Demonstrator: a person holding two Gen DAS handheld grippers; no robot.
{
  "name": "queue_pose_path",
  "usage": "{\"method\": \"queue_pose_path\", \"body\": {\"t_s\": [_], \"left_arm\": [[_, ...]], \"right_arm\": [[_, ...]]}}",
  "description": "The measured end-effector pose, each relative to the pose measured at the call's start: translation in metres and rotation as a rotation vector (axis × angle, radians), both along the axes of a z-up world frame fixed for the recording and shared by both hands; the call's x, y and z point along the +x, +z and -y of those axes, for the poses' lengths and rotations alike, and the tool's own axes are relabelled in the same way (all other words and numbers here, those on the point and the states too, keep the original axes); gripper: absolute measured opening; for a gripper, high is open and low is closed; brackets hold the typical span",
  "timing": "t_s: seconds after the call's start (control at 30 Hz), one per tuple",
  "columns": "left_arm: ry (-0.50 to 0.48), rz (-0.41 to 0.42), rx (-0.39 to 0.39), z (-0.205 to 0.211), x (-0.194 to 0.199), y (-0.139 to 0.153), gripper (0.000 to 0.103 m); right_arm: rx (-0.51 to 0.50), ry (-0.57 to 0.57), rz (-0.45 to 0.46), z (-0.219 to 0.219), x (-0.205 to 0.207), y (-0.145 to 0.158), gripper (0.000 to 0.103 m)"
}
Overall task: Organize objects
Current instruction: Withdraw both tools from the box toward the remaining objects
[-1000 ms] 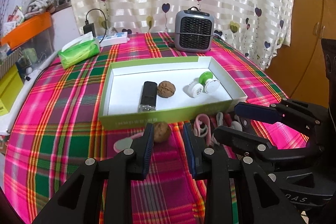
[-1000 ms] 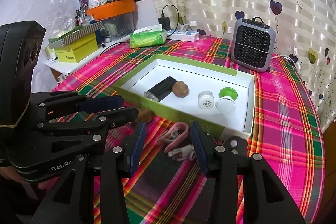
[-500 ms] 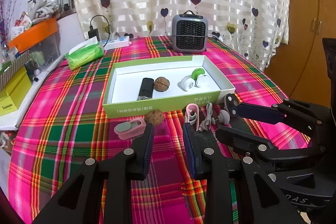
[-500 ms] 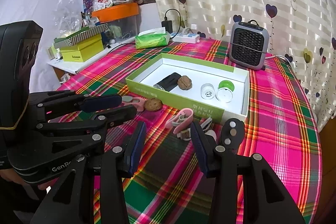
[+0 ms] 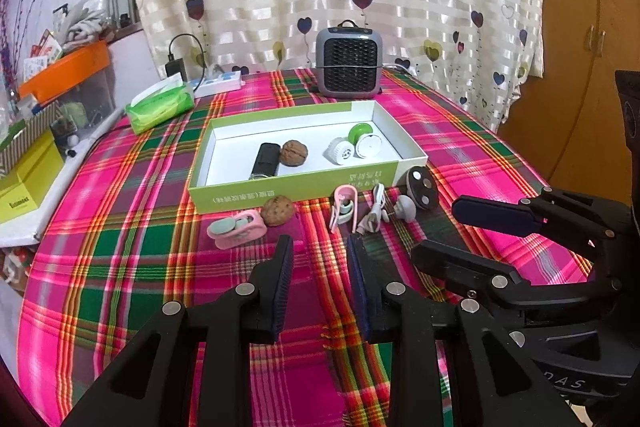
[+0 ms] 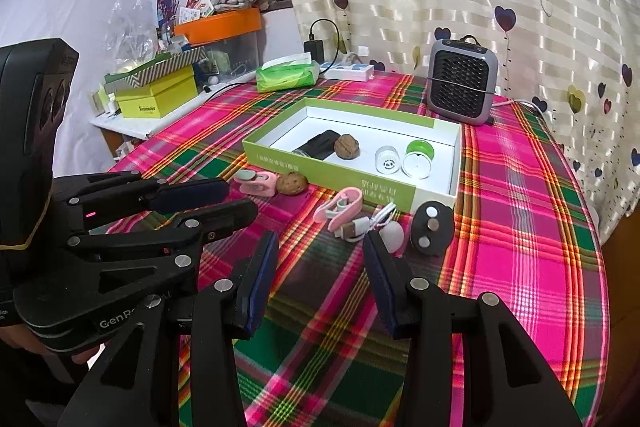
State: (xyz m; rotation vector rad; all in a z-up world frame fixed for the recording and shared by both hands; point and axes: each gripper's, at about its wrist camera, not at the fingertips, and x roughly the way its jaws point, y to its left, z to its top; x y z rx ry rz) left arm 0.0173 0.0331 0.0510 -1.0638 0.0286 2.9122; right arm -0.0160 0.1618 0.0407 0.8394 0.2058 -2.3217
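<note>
A green box (image 5: pixel 296 187) with a white inside holds a black stick (image 5: pixel 266 159), a walnut (image 5: pixel 294 153), a white round cap (image 5: pixel 341 151) and a green-and-white cap (image 5: pixel 366 143). On the plaid cloth in front of it lie a second walnut (image 5: pixel 277 211), two pink clips (image 5: pixel 236 229) (image 5: pixel 345 205), a white cable (image 5: pixel 374 215), a grey knob (image 5: pixel 406 207) and a black oval piece (image 5: pixel 420 185). My left gripper (image 5: pixel 319 243) hovers short of the walnut, its jaws closing with nothing between them. My right gripper (image 6: pixel 320 239) stands open and empty, short of the cable (image 6: pixel 360 225).
A grey fan heater (image 5: pixel 348 63) stands behind the box, with a green tissue pack (image 5: pixel 160 105) and a power strip (image 5: pixel 218 85) at the back left. A yellow box (image 5: pixel 24 183) and clutter fill the left shelf. A wooden cabinet (image 5: pixel 580 67) is on the right.
Both grippers have drawn back from the box, so the loose items now lie farther ahead of the fingertips. The left jaws have narrowed a little.
</note>
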Motion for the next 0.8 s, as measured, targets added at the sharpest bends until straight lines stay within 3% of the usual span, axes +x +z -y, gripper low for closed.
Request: {"method": "queue_pose_path", "body": {"t_s": [0.43,0.8], "left_arm": [[-0.01,-0.002,0.003,-0.005,0.002,0.0,0.024],[-0.088,0.025,0.068,0.004,-0.014,-0.015,0.025]], "right_arm": [[0.0,-0.01,-0.004,-0.006,0.005,0.0,0.045],[0.002,-0.001,0.035,-0.006,-0.01,-0.013,0.045]]}}
